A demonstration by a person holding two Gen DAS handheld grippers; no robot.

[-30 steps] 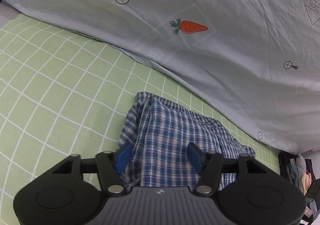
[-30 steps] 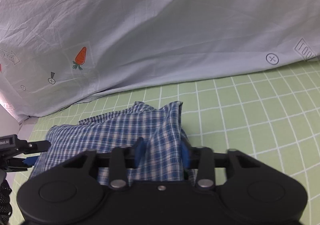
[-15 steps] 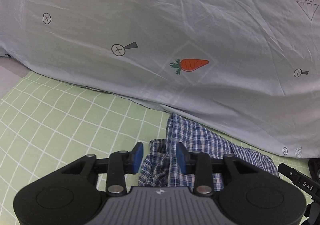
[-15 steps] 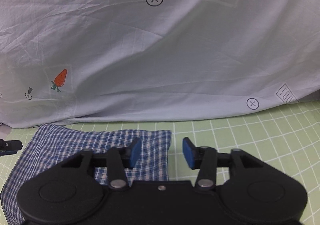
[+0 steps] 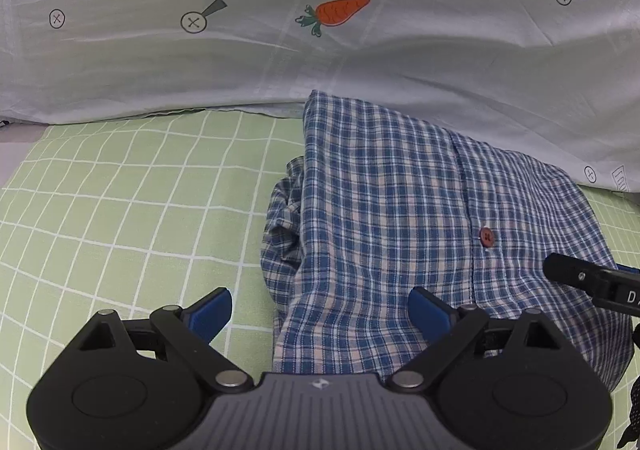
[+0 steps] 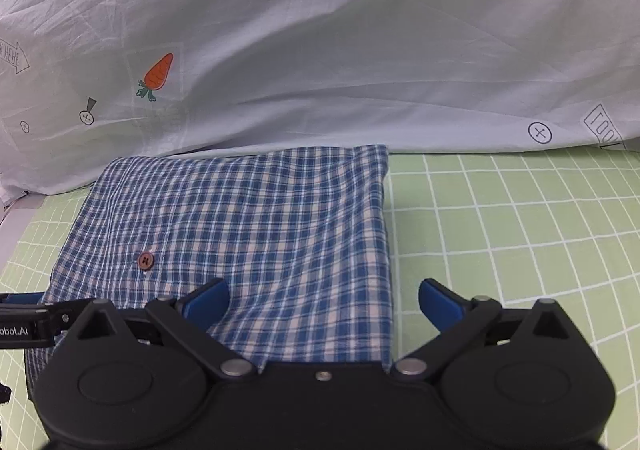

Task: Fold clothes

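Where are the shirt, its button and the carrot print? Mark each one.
shirt (image 6: 280, 234), right wrist view, middle of the folded plaid front.
button (image 6: 145, 260), right wrist view, centre of the reddish-brown disc.
carrot print (image 5: 340, 11), left wrist view, orange body of the carrot on the grey sheet.

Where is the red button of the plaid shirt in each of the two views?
Left wrist: the button is right of centre, on the shirt, near the right edge.
Right wrist: the button is left of centre, on the shirt's left part.
Shared landmark: the carrot print on the grey sheet behind.
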